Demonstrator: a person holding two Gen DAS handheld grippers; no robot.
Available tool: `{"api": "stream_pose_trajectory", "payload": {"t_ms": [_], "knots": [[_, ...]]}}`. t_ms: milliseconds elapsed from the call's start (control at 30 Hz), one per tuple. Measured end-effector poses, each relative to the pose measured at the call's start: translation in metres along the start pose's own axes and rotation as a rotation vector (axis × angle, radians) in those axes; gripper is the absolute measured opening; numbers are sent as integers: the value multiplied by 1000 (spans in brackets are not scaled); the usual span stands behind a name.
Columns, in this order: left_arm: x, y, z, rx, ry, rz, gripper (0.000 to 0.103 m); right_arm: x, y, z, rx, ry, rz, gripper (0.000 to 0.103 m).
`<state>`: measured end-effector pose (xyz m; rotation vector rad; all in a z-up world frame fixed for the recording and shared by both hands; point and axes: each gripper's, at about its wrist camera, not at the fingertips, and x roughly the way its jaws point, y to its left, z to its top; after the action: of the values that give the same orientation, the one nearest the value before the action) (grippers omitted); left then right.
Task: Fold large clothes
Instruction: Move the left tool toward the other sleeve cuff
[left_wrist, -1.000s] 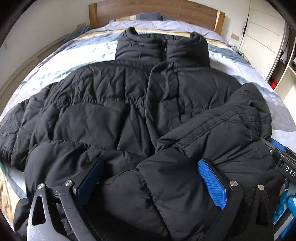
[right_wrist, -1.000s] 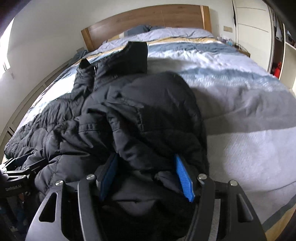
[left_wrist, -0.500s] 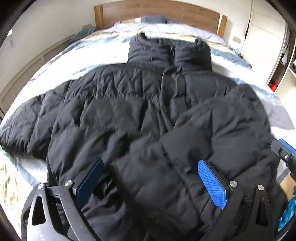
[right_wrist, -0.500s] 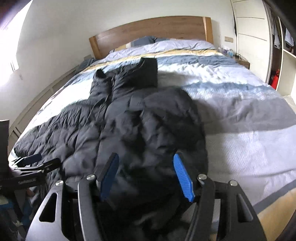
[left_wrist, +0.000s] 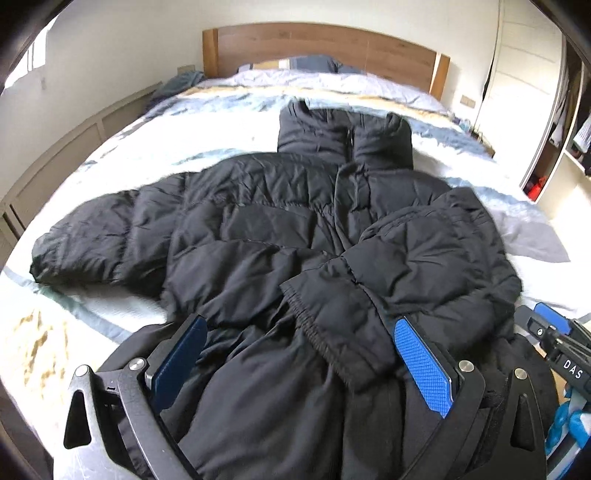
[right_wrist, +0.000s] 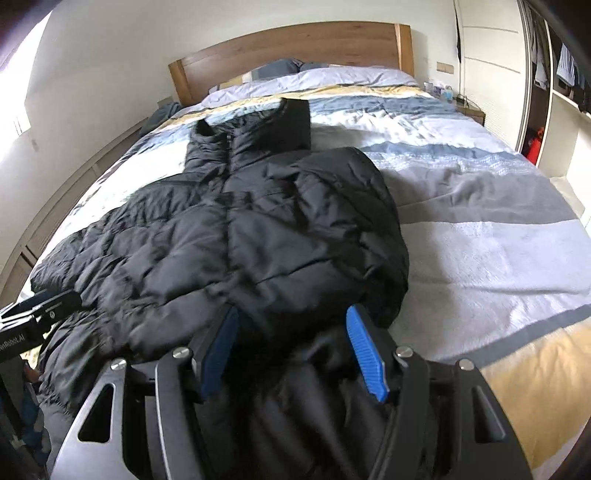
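A black puffer jacket (left_wrist: 258, 236) lies front up on the bed, collar toward the headboard. One sleeve stretches out to the left; the other is folded over the body, and its cuff (left_wrist: 317, 325) rests near the hem. My left gripper (left_wrist: 299, 325) holds the jacket's lower edge, with thick fabric filling the wide gap between its blue pads (left_wrist: 421, 365). My right gripper (right_wrist: 293, 314) grips the hem on the jacket's (right_wrist: 258, 229) right side, with bunched fabric between its pads (right_wrist: 365, 354). Each gripper shows at the edge of the other's view.
The bed carries a striped cover (right_wrist: 480, 240) in white, blue, grey and yellow, with pillows by the wooden headboard (left_wrist: 314, 44). A low wall panel runs along the left side. A wardrobe and open shelves (right_wrist: 561, 92) stand to the right.
Both grippers have drawn back and up from the bed with the hem in them. The jacket's bunched lower part has stretched flatter, while its collar has stayed in place.
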<state>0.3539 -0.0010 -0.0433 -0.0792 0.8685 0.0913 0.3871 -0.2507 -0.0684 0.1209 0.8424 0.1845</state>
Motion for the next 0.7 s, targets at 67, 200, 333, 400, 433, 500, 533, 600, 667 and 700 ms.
{"api": "stream_pose_trajectory", "payload": {"t_ms": [67,200,333,400,433,500,533,600,667,700], "knots": [[-17,2,-5,4,-17,12,101,-17,10,-5,1,-18,9,60],[-58,12,-17,-11,-64,6,101,-48,29,-14,-4,-46,24,60],[-92,22,-29,-24,-100,-3,101,-78,46,-23,-12,-78,42,60],[-106,27,-35,-28,-116,-5,101,-91,54,-26,-11,-89,48,60],[-112,29,-37,-30,-123,-7,101,-96,57,-28,-12,-94,48,60],[-123,36,-43,-36,-137,-6,101,-108,65,-32,-16,-103,45,60],[-127,39,-44,-39,-141,-6,101,-113,68,-34,-20,-106,42,60],[-137,47,-49,-48,-151,-8,101,-123,76,-38,-27,-111,33,60],[-147,59,-52,-64,-160,-9,101,-133,81,-42,-29,-117,23,60],[-151,63,-53,-70,-165,-10,101,-138,83,-43,-28,-118,21,60]]}}
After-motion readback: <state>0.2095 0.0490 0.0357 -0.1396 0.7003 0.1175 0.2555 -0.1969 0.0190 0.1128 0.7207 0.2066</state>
